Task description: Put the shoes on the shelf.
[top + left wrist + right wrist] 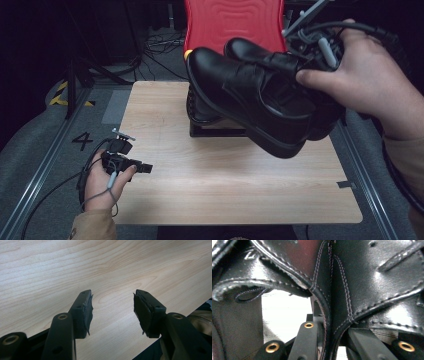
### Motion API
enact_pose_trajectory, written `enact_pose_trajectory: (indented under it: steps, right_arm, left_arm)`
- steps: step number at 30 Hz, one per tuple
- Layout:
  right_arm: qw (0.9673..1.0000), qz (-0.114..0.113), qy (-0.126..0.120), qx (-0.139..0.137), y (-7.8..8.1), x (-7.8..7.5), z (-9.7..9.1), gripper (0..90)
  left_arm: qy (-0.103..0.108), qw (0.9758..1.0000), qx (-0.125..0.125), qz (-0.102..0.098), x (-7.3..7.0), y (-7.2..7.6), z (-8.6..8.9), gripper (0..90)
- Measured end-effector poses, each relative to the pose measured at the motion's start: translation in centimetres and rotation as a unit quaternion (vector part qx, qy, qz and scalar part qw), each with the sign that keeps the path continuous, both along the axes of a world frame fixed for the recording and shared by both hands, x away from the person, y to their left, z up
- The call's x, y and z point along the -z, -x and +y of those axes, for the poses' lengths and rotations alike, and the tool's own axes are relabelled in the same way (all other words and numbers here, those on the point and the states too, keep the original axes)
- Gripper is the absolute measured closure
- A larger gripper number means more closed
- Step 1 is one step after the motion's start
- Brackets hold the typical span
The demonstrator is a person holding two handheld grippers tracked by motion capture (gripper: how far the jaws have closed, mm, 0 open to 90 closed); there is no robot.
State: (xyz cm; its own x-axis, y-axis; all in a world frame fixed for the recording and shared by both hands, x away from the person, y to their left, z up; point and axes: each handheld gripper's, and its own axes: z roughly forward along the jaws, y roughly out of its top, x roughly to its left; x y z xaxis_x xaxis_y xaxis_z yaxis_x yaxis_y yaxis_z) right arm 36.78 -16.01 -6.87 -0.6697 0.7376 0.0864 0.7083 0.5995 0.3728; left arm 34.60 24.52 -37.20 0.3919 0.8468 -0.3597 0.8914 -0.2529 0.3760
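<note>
Two black leather shoes are held up in the air over the far right part of the wooden table [225,190], toes pointing left. The nearer shoe [240,95] overlaps the farther shoe [250,50]. My right gripper [306,65] is in a person's hand at the heel end. In the right gripper view, its jaws are shut on the stitched leather sides of both shoes [337,290], pressed together between them [332,340]. My left gripper [145,168] lies low at the table's left edge. It is open with only bare wood between its pads [112,312].
A black rack [215,131] stands on the table under the raised shoes. A red moulded panel [232,22] rises behind the table's far edge. A strip of tape [345,184] marks the right edge. Metal rails and cables run along the floor on both sides.
</note>
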Motion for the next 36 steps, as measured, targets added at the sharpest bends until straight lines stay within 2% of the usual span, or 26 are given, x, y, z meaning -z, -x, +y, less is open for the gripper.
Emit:
enact_pose_trajectory:
  steps: [3,9,15,17,19,22,25,29,31,34,36]
  right_arm:
    - [0.9997,-0.018,-0.004,0.016,-1.0,-1.2,0.1,82.7]
    - [0.9978,-0.037,-0.015,0.053,-3.1,-3.5,0.4,82.7]
    - [0.9935,-0.061,-0.028,0.092,-6.1,-4.8,0.8,82.7]
    - [0.9928,-0.064,-0.028,0.097,-6.4,-4.9,0.9,82.7]
    - [0.9893,-0.084,-0.026,0.117,-7.4,-5.2,1.3,82.7]
    - [0.9851,-0.098,-0.02,0.14,-8.3,-5.6,2.0,82.7]
    - [0.9826,-0.093,-0.019,0.159,-9.3,-5.9,2.6,82.7]
    - [0.978,-0.1,-0.016,0.182,-10.8,-5.7,3.5,82.7]
    - [0.9753,-0.105,-0.018,0.193,-11.5,-5.5,3.8,82.7]
    - [0.9717,-0.106,-0.036,0.208,-12.9,-5.1,3.9,82.7]
    - [0.9712,-0.109,-0.035,0.209,-13.3,-5.0,4.0,82.6]
  left_arm:
    - [0.003,1.0,-0.003,0.001,0.0,0.1,0.1,49.2]
    - [0.008,0.9999,-0.01,0.001,0.2,0.5,0.8,49.2]
    - [0.016,0.9996,-0.024,-0.002,0.3,1.1,1.9,49.2]
    - [0.018,0.9995,-0.025,-0.003,0.3,1.2,2.2,49.2]
    - [0.022,0.9994,-0.026,-0.002,0.3,1.1,2.4,49.3]
    - [0.022,0.9995,-0.022,-0.005,0.3,1.0,2.5,49.3]
    - [0.033,0.9992,-0.023,-0.005,0.2,1.0,2.6,49.4]
    - [0.038,0.999,-0.02,-0.009,0.1,1.0,3.0,49.3]
    - [0.041,0.9989,-0.022,-0.01,0.1,0.9,3.2,49.4]
    - [0.04,0.999,-0.019,-0.011,0.2,0.8,3.6,49.4]
    - [0.047,0.9986,-0.022,-0.01,0.3,0.8,3.8,49.5]
